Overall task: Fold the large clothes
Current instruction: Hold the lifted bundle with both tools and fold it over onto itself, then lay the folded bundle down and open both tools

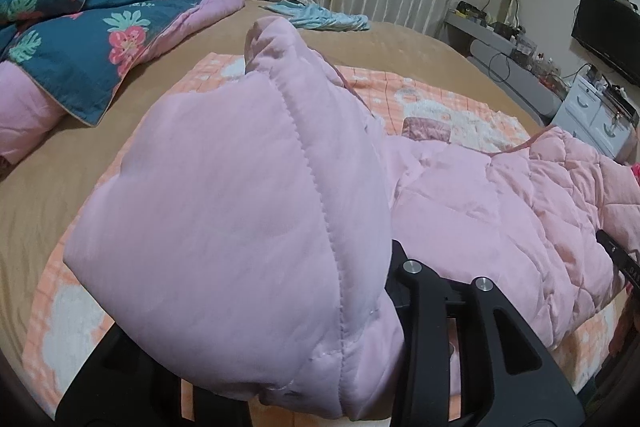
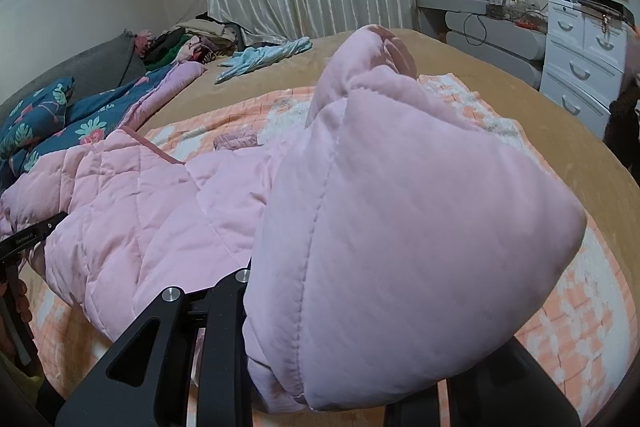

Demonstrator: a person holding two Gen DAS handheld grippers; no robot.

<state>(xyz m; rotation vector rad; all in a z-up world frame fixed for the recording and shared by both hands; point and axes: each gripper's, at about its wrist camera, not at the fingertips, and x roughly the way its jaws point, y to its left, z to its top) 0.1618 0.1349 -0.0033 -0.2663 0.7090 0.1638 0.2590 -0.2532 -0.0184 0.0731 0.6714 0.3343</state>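
Note:
A large pink quilted jacket (image 1: 500, 203) lies on an orange checked blanket (image 1: 432, 95) on the bed. My left gripper (image 1: 320, 379) is shut on a padded pink part of the jacket (image 1: 224, 227), which is lifted and drapes over the fingers, hiding the tips. My right gripper (image 2: 320, 379) is shut on another padded part of the jacket (image 2: 400, 247), also lifted and covering its fingertips. The quilted body of the jacket (image 2: 132, 211) spreads between the two grippers. The right gripper's edge shows at the right of the left wrist view (image 1: 616, 255).
A tan bedspread (image 1: 80, 155) covers the bed. A blue floral quilt (image 1: 80, 43) is bunched at the left, a light blue garment (image 1: 320, 15) lies near the curtain, and clothes are piled at the head. White drawers (image 2: 580, 67) and a desk stand at the right.

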